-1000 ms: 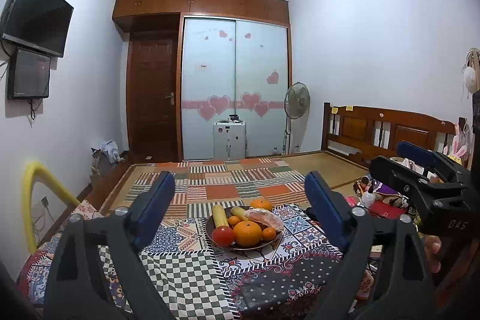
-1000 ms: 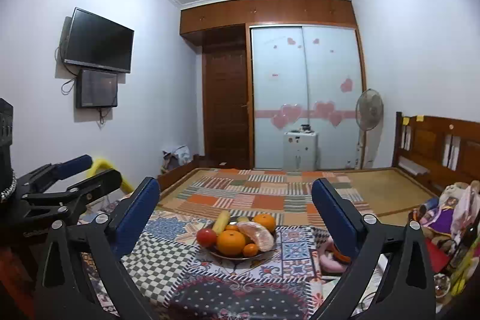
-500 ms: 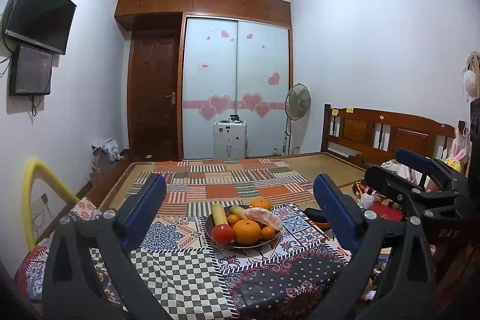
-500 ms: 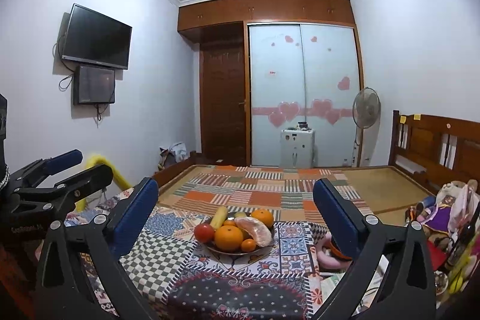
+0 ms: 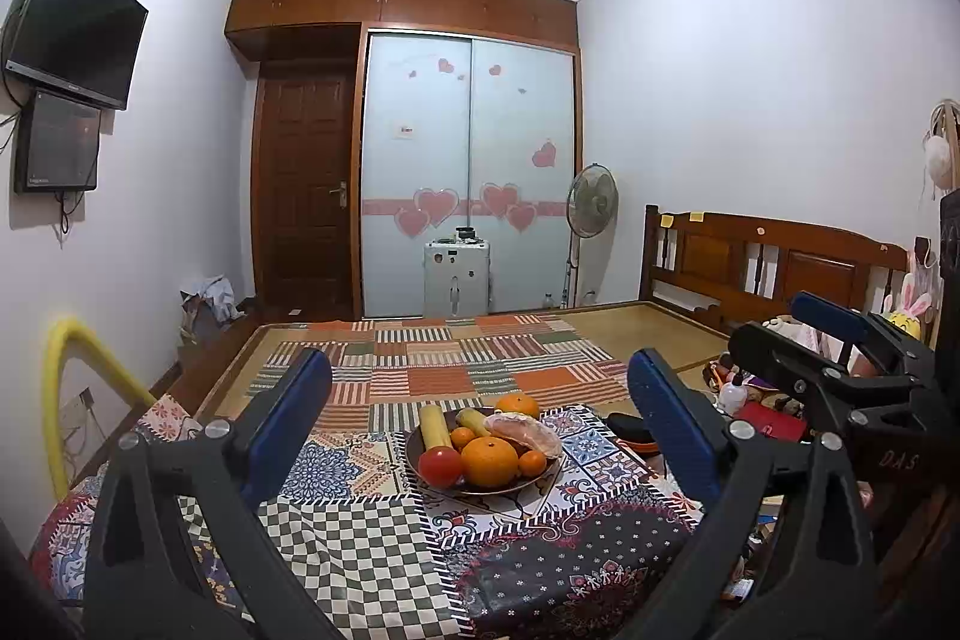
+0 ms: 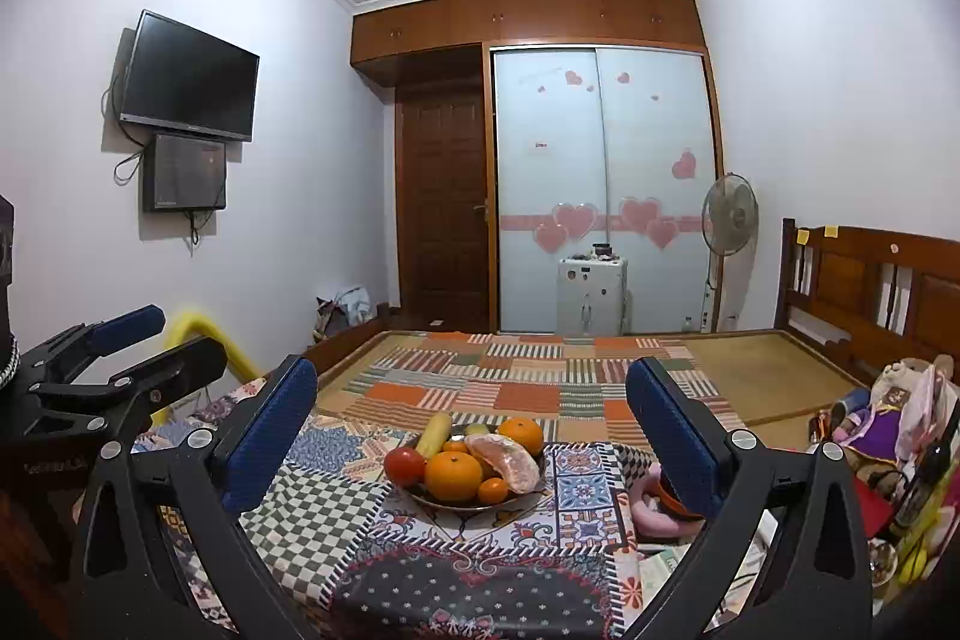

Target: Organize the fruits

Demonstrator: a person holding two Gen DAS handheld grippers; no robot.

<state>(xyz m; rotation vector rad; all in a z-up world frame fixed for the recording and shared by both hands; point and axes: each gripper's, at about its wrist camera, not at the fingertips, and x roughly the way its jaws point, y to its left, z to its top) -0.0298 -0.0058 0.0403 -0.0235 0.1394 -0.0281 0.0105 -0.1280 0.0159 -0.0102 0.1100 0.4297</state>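
Observation:
A dark bowl (image 5: 420,472) of fruit sits on a patchwork tablecloth (image 5: 348,538). It holds a red tomato (image 5: 440,466), a big orange (image 5: 489,460), a peeled pomelo segment (image 5: 523,433), a banana (image 5: 433,426) and small oranges. The same bowl (image 6: 447,503) shows in the right wrist view, with tomato (image 6: 403,466) and orange (image 6: 453,475). My left gripper (image 5: 480,430) is open and empty, short of the bowl. My right gripper (image 6: 471,430) is open and empty, also short of it. The right gripper also shows at the right of the left wrist view (image 5: 834,358).
A patchwork mat (image 5: 456,364) covers the floor behind the table. A bed headboard (image 5: 768,268) and toys (image 6: 888,412) are at the right. A yellow hoop (image 5: 66,400) stands left. A fan (image 5: 591,208) and white box (image 5: 456,274) stand by the wardrobe.
Both grippers have drifted slightly; the left gripper's jaws have opened wider. The fruit bowl has not moved.

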